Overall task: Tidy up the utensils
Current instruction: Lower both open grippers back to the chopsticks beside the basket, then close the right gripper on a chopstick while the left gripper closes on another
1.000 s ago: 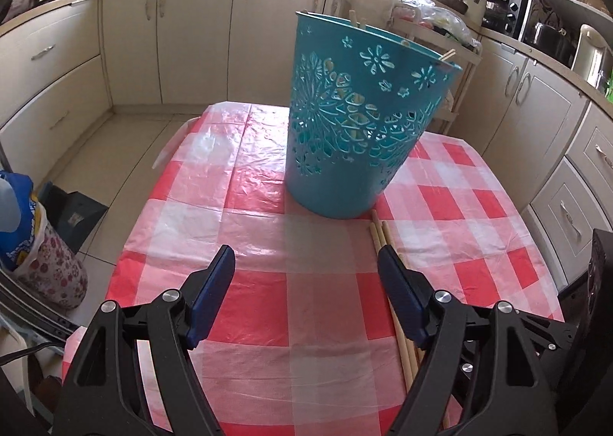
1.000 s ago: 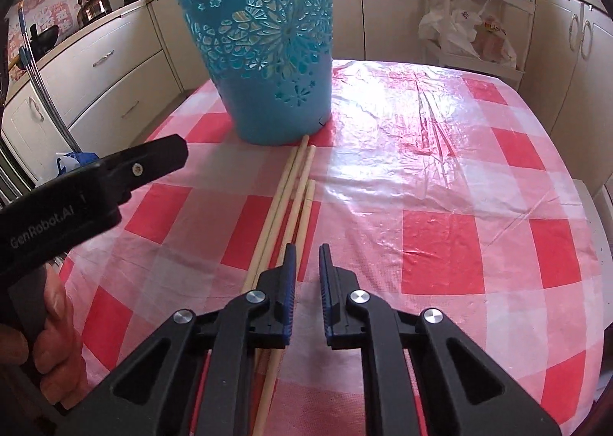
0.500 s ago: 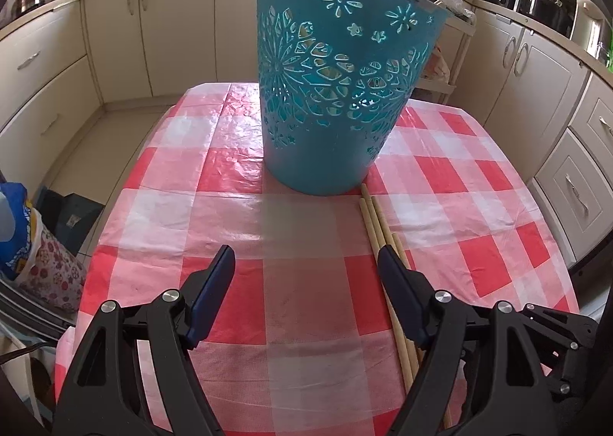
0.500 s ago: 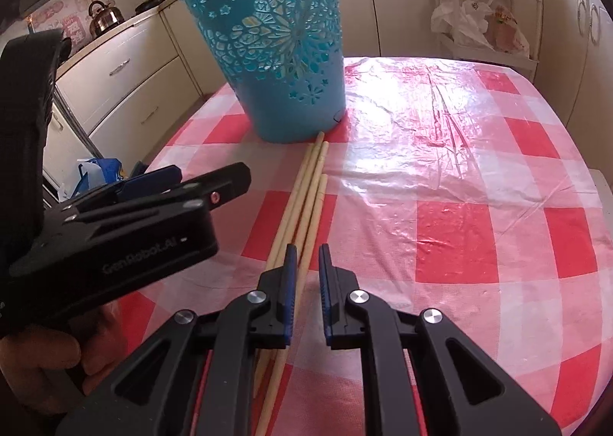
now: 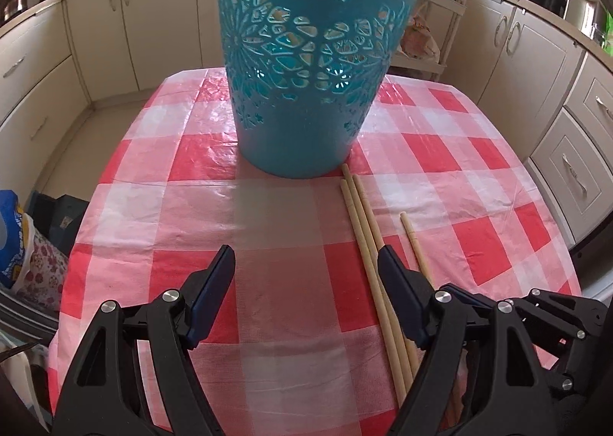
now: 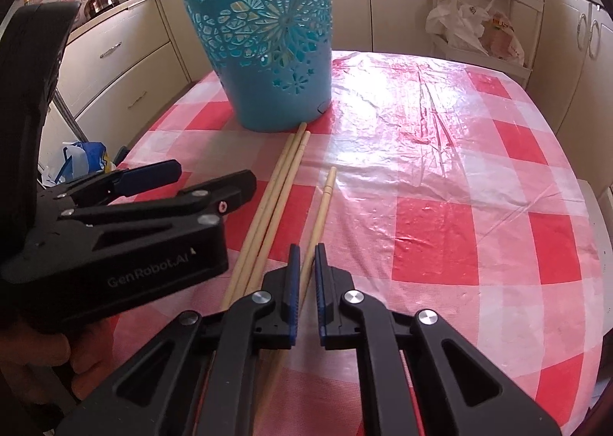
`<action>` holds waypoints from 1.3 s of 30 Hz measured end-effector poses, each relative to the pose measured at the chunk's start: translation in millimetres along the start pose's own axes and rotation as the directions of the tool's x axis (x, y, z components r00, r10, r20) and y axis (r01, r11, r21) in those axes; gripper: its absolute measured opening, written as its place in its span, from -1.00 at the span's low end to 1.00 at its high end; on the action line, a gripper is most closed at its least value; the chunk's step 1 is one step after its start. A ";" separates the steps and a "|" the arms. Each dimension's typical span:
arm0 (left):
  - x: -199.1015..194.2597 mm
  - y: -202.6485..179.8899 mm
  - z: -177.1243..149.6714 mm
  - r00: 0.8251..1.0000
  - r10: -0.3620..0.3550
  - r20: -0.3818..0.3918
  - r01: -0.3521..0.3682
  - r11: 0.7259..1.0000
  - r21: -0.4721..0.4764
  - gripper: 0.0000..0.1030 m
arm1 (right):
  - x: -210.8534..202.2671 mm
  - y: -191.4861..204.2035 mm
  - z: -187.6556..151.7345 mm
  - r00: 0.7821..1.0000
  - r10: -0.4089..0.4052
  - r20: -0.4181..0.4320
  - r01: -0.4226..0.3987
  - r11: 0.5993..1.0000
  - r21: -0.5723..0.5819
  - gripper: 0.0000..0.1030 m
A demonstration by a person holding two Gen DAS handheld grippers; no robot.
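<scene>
A teal cut-out basket [image 5: 310, 64] stands upright on the red-checked table; it also shows in the right wrist view [image 6: 268, 41]. Three long wooden chopsticks [image 5: 367, 229] lie on the cloth in front of it, two side by side [image 6: 274, 190] and one apart to the right [image 6: 320, 213]. My left gripper [image 5: 306, 267] is open, low over the cloth, its right finger over the pair. My right gripper [image 6: 305, 263] is nearly shut, its jaws astride the single chopstick; whether they grip it I cannot tell.
The left gripper's body [image 6: 126, 244] fills the left of the right wrist view, close beside the right gripper. Kitchen cabinets [image 5: 46, 64] ring the table. Bags [image 5: 23, 244] sit on the floor left of the table edge.
The left gripper has moved forward and lower, toward the basket and chopsticks. One chopstick now lies apart from the other two, shifted right between the right gripper's jaws.
</scene>
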State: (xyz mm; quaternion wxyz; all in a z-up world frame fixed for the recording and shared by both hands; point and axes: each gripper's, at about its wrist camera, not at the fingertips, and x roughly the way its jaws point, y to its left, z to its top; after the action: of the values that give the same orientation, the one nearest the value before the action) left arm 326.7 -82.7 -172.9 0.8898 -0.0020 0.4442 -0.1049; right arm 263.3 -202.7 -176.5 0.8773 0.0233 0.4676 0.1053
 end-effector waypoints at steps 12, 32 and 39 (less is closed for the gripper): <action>10.5 -13.0 -3.2 0.998 0.047 -0.028 -0.046 0.997 0.061 0.31 | -1.5 -14.5 -0.4 0.999 0.036 0.006 -0.036 0.998 0.054 -0.87; -18.4 21.1 -27.4 0.998 -0.019 -0.059 0.022 0.998 0.050 -0.89 | -6.0 -5.8 -7.3 0.998 0.058 -0.035 -0.057 0.998 0.029 -0.87; -14.5 14.8 -22.6 0.998 0.010 -0.064 -0.005 0.997 0.072 -0.64 | -1.0 1.8 -1.9 0.999 0.014 -0.029 -0.014 1.000 -0.020 -0.87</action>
State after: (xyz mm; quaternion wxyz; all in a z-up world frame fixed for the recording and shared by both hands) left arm 303.2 -63.5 -176.5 0.8750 0.0351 0.4684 -0.1174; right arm 260.9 -201.2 -176.5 0.8698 0.0161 0.4791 0.1167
